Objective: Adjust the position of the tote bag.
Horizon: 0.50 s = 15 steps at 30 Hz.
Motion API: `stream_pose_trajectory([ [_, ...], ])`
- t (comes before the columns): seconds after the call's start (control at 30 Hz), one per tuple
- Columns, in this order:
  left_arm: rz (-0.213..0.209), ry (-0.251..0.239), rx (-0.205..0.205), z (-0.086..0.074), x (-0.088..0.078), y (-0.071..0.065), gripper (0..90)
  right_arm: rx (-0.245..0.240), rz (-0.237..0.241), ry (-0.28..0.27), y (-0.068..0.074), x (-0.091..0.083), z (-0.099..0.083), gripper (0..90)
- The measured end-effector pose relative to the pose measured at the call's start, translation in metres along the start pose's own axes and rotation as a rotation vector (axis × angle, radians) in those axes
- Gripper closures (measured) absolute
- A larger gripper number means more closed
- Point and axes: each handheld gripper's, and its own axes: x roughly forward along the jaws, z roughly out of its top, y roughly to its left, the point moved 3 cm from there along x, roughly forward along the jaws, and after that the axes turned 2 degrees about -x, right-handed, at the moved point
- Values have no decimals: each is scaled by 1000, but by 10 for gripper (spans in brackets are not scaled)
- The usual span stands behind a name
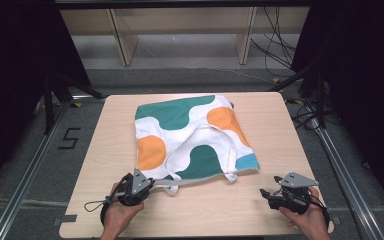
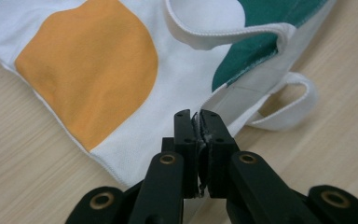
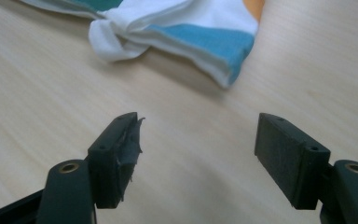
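- The desk (image 1: 280,130) is pale wood and carries everything here.
- The tote bag (image 1: 180,125) lies flat on the middle of the desk, white with green, orange and blue patches; its near edge faces the person.
- Its handles (image 1: 200,145) (white straps) loop across the bag's front half, one strap end spilling onto the bare wood at the near edge.
- The left tool (image 1: 147,184) sits at the bag's near left corner, its jaws clamped together on the white hem there; the left gripper view shows the fabric edge pinched between the pads.
- The right tool (image 1: 263,192) rests over bare wood near the bag's blue corner, apart from it, its jaws standing wide with nothing between them.
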Motion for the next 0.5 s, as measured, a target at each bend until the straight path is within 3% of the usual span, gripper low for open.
stream_pose_trajectory([
  [0.07,-2,5,9,0,0,5,858,-32,-10,-4,-3,6,6,336],
  [0.17,6,-13,-18,2,-1,5,860,-47,-21,12,-9,18,13,362],
  [0.2,-1,-6,14,3,-2,8,861,-39,-25,10,-12,23,17,369],
  [0.23,-2,-16,2,3,-2,9,862,-54,-27,12,-16,30,22,387],
  [0.27,-2,-16,2,3,-2,9,862,-54,-27,12,-16,30,22,387],
  [0.3,4,-26,-29,3,-2,7,862,-69,-28,15,-17,35,25,390],
  [0.37,10,-13,-8,3,-3,10,862,-71,-22,25,-16,42,28,391],
  [0.4,9,-24,-18,2,-3,10,862,-69,-9,24,-14,44,30,395],
  [0.43,4,-22,-3,2,-3,11,862,-93,-12,40,-12,46,31,403],
  [0.5,2,-26,-22,2,-3,12,863,-96,-28,63,-12,48,31,416],
])
